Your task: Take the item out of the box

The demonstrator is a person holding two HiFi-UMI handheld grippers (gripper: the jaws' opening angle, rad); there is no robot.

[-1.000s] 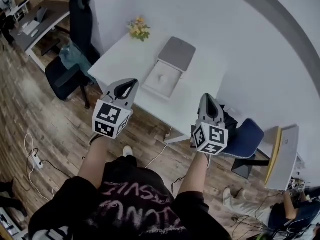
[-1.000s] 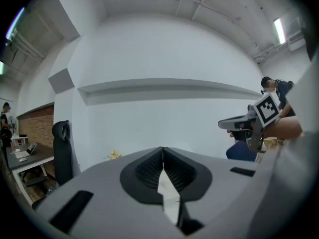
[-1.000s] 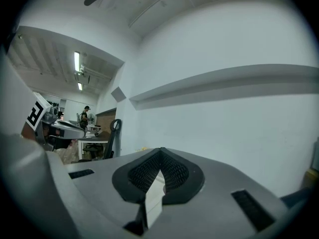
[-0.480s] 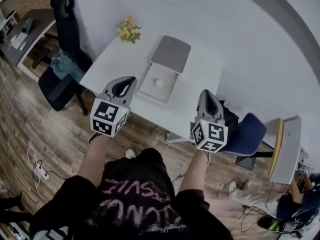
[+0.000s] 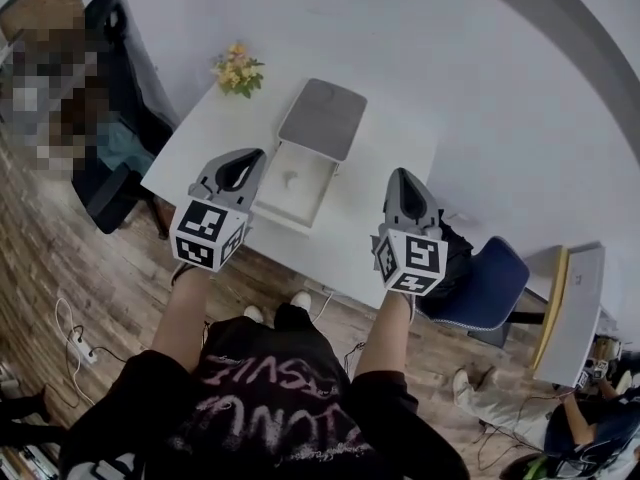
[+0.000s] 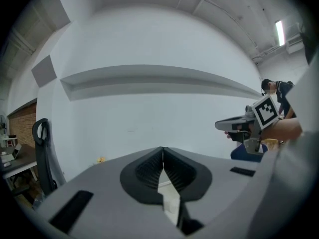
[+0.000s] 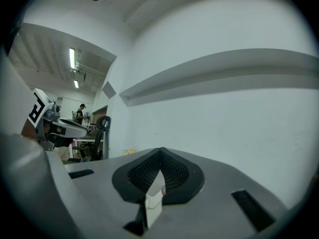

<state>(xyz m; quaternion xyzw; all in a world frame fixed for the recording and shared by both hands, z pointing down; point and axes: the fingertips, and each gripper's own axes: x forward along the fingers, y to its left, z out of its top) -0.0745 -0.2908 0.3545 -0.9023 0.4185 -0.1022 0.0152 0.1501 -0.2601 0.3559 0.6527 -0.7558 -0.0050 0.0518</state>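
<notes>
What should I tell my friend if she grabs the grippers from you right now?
Left gripper: shut, empty, held level near the box's left side.
Right gripper: shut, empty, held level farther to the right of the box.
Things: the open white box sits on the white table with its grey lid folded back. A small pale item lies inside.
Done: the box is already open.
Left: open a gripper, reach into the box, take hold of the item and lift it out.
</notes>
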